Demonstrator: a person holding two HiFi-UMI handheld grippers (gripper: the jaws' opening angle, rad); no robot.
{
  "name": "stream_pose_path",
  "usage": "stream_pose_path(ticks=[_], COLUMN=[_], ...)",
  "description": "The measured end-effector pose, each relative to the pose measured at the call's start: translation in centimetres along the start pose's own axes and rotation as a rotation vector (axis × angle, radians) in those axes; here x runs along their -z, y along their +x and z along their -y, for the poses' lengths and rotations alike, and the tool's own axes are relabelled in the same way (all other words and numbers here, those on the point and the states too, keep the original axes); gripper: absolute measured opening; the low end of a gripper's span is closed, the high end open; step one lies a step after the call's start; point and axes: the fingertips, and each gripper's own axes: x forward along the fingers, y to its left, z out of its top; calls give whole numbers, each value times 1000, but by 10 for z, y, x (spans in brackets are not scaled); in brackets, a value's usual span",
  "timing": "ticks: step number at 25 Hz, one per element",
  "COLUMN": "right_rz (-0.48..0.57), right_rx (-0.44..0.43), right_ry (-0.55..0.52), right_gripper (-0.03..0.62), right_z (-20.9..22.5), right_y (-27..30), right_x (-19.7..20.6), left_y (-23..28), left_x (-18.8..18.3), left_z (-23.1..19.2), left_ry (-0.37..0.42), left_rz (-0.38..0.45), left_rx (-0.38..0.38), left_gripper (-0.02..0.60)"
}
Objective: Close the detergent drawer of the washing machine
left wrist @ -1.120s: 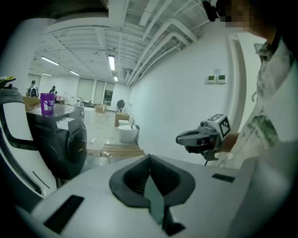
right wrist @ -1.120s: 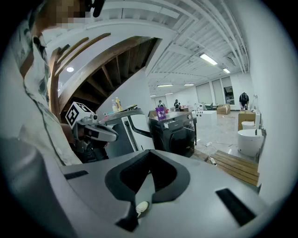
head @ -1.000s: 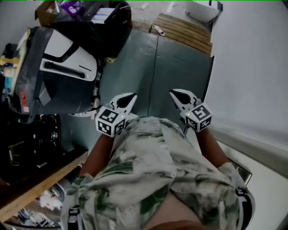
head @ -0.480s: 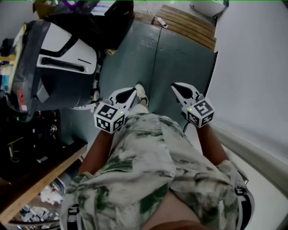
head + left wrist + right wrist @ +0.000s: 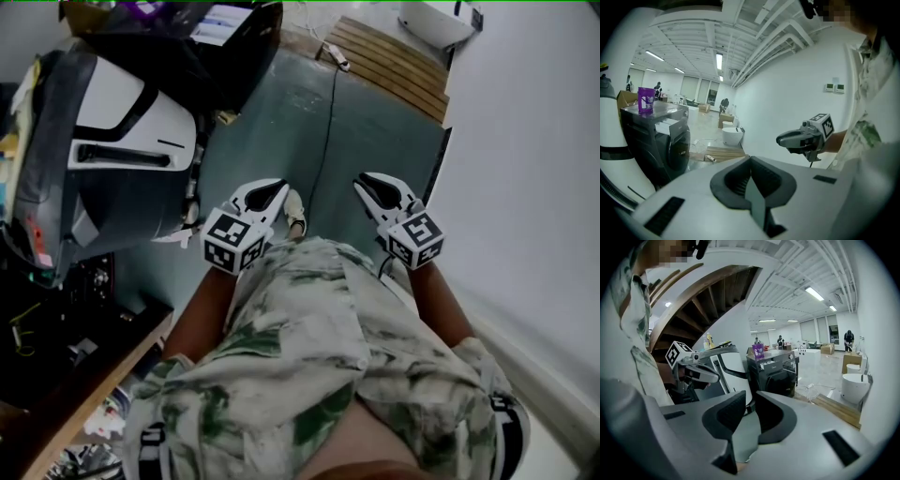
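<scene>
You've got the black washer point(image 5: 225, 47) well ahead-left across the floor, its pale boxy drawer point(image 5: 768, 364) apparently sticking out at the front's top edge, left gripper point(image 5: 272, 190) nearer with jaws together, right gripper point(image 5: 366, 183) jaws just opening to a narrow gap, both empty.

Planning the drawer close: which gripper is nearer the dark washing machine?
Left. Left gripper: below the washing machine in the head view, apart from it. Right gripper: farther right, its empty jaws have just been opening.
</scene>
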Motion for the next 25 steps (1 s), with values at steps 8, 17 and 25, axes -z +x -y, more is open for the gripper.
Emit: stream_pose_path(ticks=[8, 17, 25], right_rz=[-39, -42, -35], right_rx=[-34, -32, -65], right_ry=[-65, -93, -105], right_gripper=[81, 94, 108], right_z=[28, 47, 79], right_y=[92, 158, 202], right_x=[-61, -89, -114], left_y=[11, 13, 26], left_x=[-37, -51, -60], left_z=[-89, -144, -175], left_ry=[-24, -57, -101], left_rz=[29, 51, 55], left_rx=[-23, -41, -107], left_gripper=[23, 24, 25])
